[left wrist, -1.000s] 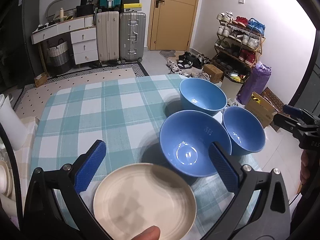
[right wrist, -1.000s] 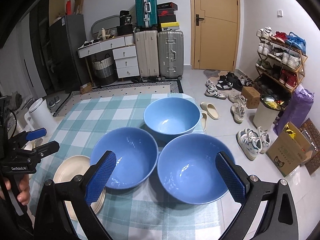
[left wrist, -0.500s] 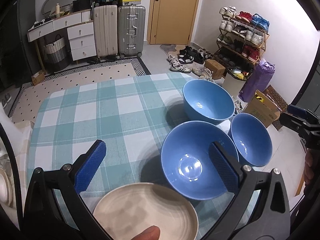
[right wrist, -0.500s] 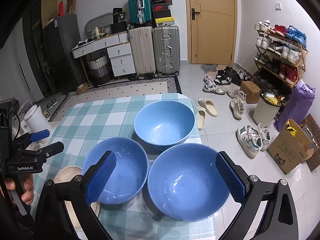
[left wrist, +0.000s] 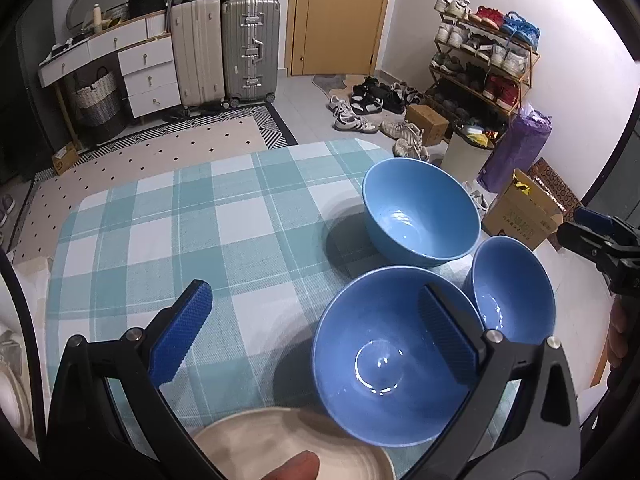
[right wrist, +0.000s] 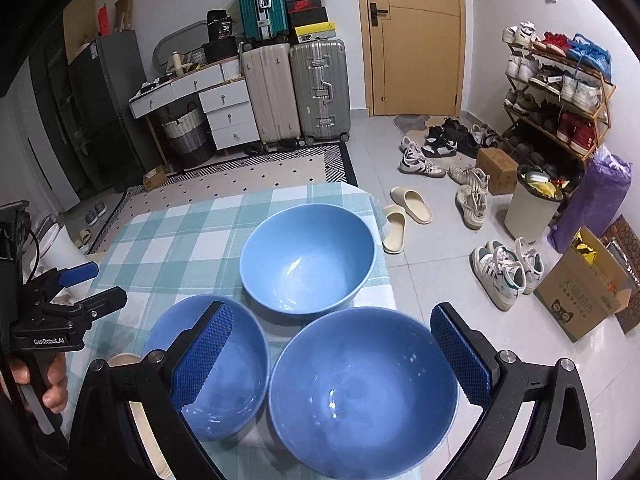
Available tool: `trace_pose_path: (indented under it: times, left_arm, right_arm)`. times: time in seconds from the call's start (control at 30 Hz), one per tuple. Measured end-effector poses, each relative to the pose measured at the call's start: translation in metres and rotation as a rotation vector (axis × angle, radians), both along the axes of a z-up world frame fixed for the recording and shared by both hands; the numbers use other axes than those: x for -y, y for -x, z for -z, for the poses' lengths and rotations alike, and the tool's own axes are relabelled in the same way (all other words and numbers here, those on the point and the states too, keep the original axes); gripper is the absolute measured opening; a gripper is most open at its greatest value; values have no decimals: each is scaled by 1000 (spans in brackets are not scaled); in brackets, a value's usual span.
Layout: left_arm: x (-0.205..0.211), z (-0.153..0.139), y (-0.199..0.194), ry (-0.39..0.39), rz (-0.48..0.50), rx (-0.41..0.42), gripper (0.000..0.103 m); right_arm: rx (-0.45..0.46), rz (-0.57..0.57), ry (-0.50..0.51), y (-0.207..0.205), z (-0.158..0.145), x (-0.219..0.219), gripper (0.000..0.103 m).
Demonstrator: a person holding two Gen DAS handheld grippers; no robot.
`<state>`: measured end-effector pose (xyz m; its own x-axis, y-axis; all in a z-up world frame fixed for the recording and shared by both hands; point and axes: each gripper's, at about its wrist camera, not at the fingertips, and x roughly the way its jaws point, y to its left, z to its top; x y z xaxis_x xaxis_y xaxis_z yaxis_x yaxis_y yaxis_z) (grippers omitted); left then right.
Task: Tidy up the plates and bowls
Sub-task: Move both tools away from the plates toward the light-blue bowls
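Left wrist view: the left gripper (left wrist: 316, 332) hangs released, jaws spread wide and holding nothing, above the tabletop's (left wrist: 168, 240) near edge. A cream plate (left wrist: 288, 448) lies at that edge, the near-left bowl (left wrist: 396, 356) just beside it, two more bowls toward the right edge.

Right wrist view: the right gripper (right wrist: 332, 356) is likewise released and empty, over the near-right bowl (right wrist: 360, 392) at the near right corner (the far bowl (right wrist: 308, 260) sits behind). No grasp is made yet; this looks like the approach. Next, one claw must close on a bowl rim for nesting.
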<state>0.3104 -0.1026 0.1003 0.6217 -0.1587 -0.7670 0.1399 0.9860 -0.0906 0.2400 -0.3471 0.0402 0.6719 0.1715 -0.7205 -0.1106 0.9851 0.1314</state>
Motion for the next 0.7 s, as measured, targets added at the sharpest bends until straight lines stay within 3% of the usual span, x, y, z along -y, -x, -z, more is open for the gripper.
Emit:
trace_pose_path:
  times: [0.7]
  left_arm:
    - [34,36,-84,-5,23,-68,102]
  right_arm:
    - [-62,-10,-24,-64,36,18,101]
